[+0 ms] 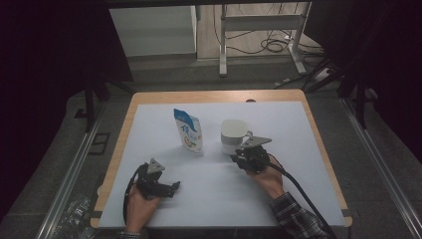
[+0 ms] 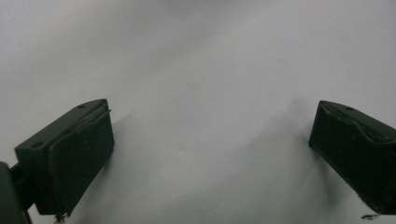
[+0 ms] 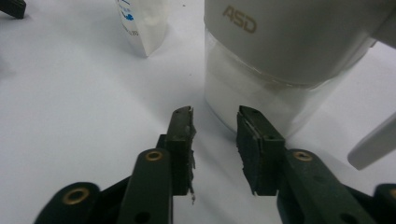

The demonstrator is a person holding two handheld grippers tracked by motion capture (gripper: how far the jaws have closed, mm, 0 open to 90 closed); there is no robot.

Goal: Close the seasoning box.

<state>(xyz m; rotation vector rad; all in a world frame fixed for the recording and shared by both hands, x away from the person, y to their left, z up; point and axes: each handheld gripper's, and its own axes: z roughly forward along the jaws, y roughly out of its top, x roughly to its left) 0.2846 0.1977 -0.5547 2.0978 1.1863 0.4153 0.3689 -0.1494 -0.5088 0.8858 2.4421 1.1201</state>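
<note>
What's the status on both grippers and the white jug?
Left gripper open, idle on the mat. Right gripper part open, empty, just short of white jug. Pouch left of it, clear.

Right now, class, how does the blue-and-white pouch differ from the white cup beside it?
The pouch is flat-sided, printed in blue and taller; the cup is round, plain white, squatter. The cup has a side handle and gold lettering; the pouch has no handle. The right tool points at the cup's base, and the pouch stands farther from it. Both stand upright on the white tabletop.

A blue-and-white carton (image 1: 188, 130) stands on the white table (image 1: 278, 189).
</note>
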